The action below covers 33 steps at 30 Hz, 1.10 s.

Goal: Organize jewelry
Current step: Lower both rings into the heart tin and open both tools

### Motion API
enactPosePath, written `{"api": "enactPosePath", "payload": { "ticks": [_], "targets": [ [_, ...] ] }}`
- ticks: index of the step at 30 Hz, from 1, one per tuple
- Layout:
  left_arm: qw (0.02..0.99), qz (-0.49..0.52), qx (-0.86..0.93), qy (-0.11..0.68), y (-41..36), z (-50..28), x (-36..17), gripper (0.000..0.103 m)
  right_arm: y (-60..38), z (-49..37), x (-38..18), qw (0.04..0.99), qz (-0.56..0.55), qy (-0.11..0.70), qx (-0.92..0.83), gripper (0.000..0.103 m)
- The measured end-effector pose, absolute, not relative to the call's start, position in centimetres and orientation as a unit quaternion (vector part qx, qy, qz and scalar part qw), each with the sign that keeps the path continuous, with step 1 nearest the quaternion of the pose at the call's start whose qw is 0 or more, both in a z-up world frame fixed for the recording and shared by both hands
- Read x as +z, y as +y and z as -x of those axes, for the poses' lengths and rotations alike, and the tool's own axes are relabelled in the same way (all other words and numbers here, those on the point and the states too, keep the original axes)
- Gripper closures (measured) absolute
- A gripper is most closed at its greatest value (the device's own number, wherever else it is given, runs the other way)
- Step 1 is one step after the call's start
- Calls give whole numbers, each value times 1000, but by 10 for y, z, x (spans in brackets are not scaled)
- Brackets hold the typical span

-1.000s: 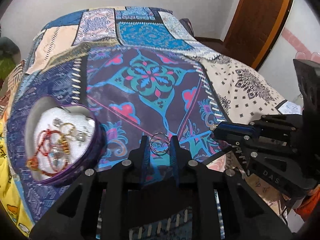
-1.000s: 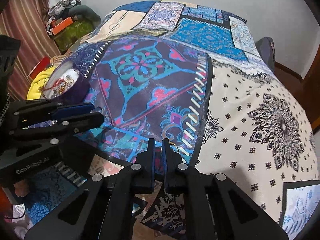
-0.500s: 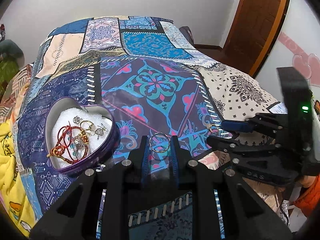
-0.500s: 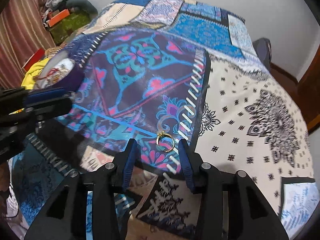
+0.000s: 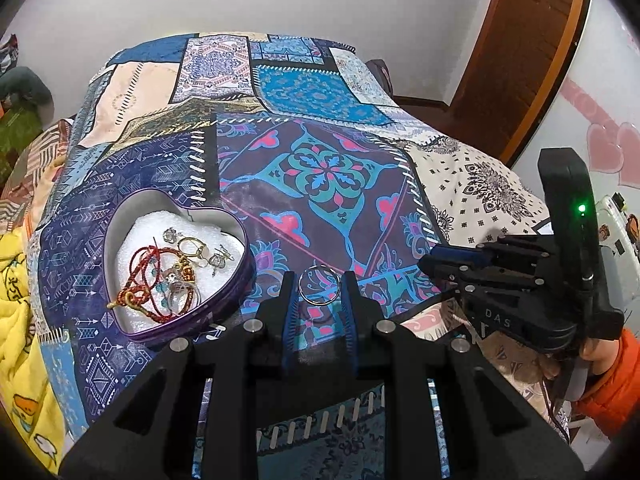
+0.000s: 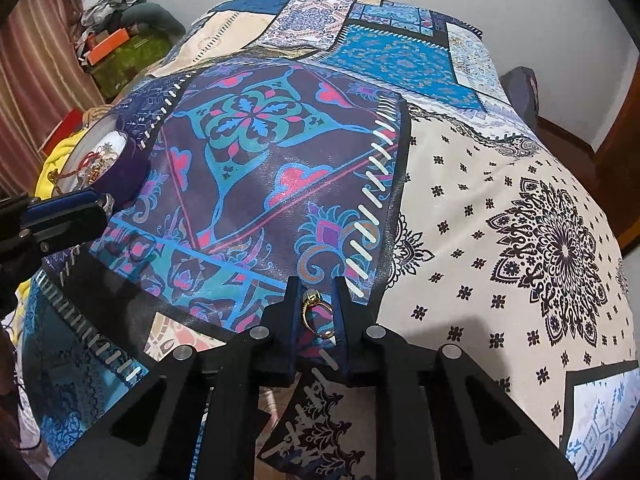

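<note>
My left gripper (image 5: 319, 285) is shut on a silver ring (image 5: 319, 285), held between its fingertips above the bedspread. Just to its left stands a purple heart-shaped tin (image 5: 224, 304) with white padding; it holds red cord bracelets, a gold ring and earrings. My right gripper (image 6: 316, 298) is closed around a gold ring (image 6: 316, 314) near the bedspread's front edge. The right gripper also shows in the left wrist view (image 5: 444, 264) at the right. The tin shows far left in the right wrist view (image 6: 132, 168), with the left gripper (image 6: 102, 208) in front of it.
A patchwork bedspread (image 5: 320, 168) covers the bed. A yellow blanket (image 5: 20, 320) lies at its left side. A wooden door (image 5: 520, 52) stands at the back right. Boxes and bags (image 6: 116, 40) are piled by the curtain at the left.
My right gripper opened around the gold ring on the bedspread, then closed on it. My left gripper kept hold of the silver ring and drew back, bringing the tin closer to centre.
</note>
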<state>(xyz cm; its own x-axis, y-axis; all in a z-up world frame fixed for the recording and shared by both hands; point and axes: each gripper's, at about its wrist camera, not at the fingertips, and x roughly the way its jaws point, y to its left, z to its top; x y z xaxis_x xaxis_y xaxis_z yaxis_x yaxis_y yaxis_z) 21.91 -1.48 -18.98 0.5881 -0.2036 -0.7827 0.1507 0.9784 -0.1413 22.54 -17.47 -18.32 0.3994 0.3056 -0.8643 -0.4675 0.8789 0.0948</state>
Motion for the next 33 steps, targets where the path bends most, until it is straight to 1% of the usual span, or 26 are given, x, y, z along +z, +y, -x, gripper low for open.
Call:
{"api": "enactPosePath", "payload": {
  "ticks": [1,8,19,26,33],
  "targets": [
    [891,31,-99,441,-14,-218,-188,83,-174,-224,-182,833,82,495,233,95],
    [898,33,-92,430,-7,-210,-176,83,-171,-214,-169,838,78,484,240,95],
    [914,47,-71,398,21,-198,-151,83,-162,-211,-115,865,63,427,255,95],
    [923,44,-51,379,46,-194,-135,83,-132,-215,-90,874,44,392,285,95],
    [925,43,-34,375,71,-194,-133,83,-88,-215,-84,865,46,377,329,95]
  ]
}}
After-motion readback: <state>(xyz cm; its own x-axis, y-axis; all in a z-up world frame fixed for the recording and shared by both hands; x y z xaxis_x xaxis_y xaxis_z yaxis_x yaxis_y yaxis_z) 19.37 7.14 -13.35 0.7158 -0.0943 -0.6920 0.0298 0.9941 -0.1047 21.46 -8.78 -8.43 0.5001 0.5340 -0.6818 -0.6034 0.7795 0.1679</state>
